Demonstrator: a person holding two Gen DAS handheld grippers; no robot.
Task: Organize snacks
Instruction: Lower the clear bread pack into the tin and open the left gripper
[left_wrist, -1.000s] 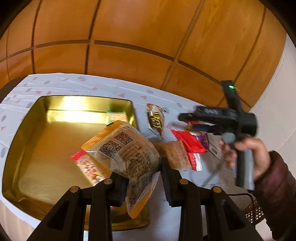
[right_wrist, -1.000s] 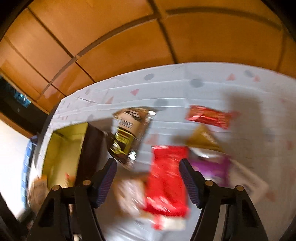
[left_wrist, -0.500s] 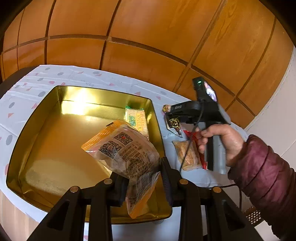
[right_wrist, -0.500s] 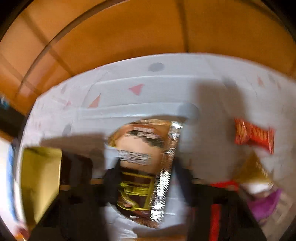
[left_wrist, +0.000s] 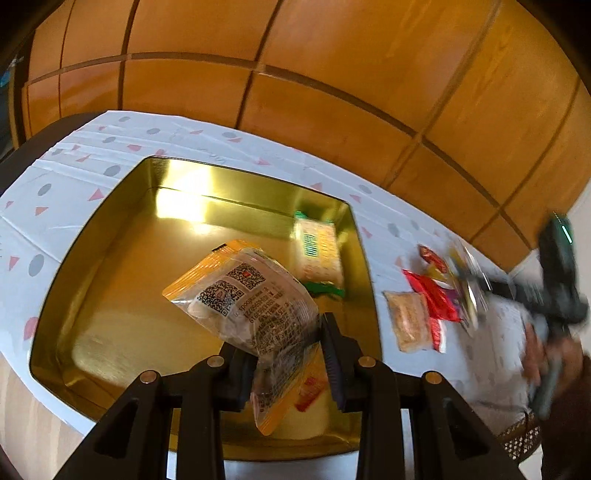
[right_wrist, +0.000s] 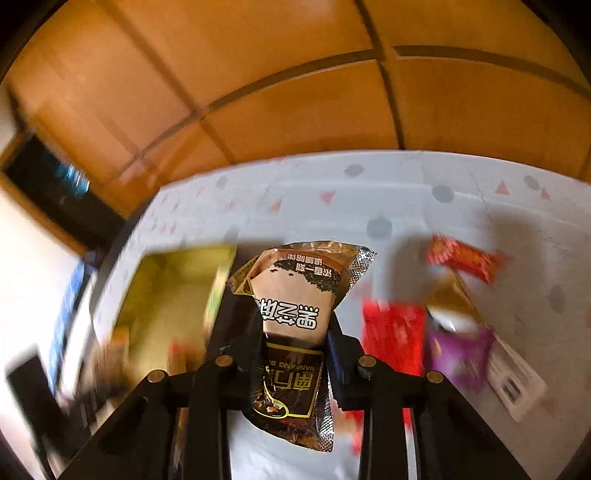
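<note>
My left gripper (left_wrist: 284, 332) is shut on an orange and clear snack packet (left_wrist: 243, 299), which hangs tilted above the open gold tin (left_wrist: 92, 229). A green and yellow packet (left_wrist: 317, 251) lies inside the tin by its right wall. My right gripper (right_wrist: 295, 332) has its jaws closing, with a brown and silver packet (right_wrist: 295, 295) pinched between the pads and raised off the tablecloth. The left wrist view shows that gripper (left_wrist: 476, 288) blurred at the right, carried by a hand (left_wrist: 546, 358). The tin (right_wrist: 162, 291) lies left of it.
Loose snacks lie on the dotted white tablecloth right of the tin: a beige cracker packet (left_wrist: 410, 321), a big red packet (right_wrist: 393, 336), a small red one (right_wrist: 461, 258), a purple one (right_wrist: 458, 354) and a white card (right_wrist: 513, 380). A wooden panel wall stands behind the table.
The right gripper went from open above the snacks to closed on the brown packet and lifted it. The left gripper drifted further over the tin, still holding the orange packet.
</note>
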